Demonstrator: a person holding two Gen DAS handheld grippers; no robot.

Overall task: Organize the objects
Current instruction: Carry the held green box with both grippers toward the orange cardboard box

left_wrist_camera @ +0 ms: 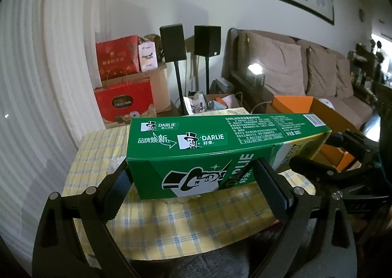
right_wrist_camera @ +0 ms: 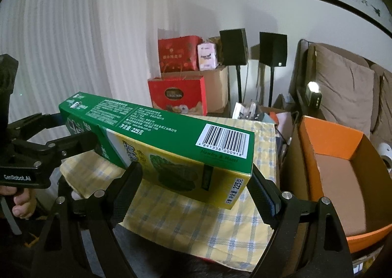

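Observation:
A long green and yellow Darlie toothpaste box [left_wrist_camera: 220, 138] [right_wrist_camera: 171, 131] hangs level just above a table with a yellow checked cloth [left_wrist_camera: 183, 229] [right_wrist_camera: 215, 224]. My left gripper [left_wrist_camera: 193, 182] is shut on the end with the top-hat logo, its pads pressed against both sides. My right gripper [right_wrist_camera: 196, 187] is shut on the barcode end in the same way. In the right wrist view the left gripper's near finger [right_wrist_camera: 73, 143] shows on the box's far end, with a person's hand [right_wrist_camera: 22, 202] under it. The right gripper's finger [left_wrist_camera: 311, 162] shows at the right in the left wrist view.
An open orange cardboard box [right_wrist_camera: 328, 128] [left_wrist_camera: 294, 104] stands right of the table. Behind it is a brown sofa [left_wrist_camera: 289, 69]. Red gift bags [right_wrist_camera: 178, 96], a carton and two black speakers on stands [right_wrist_camera: 232, 47] line the far wall. White curtains hang at the left.

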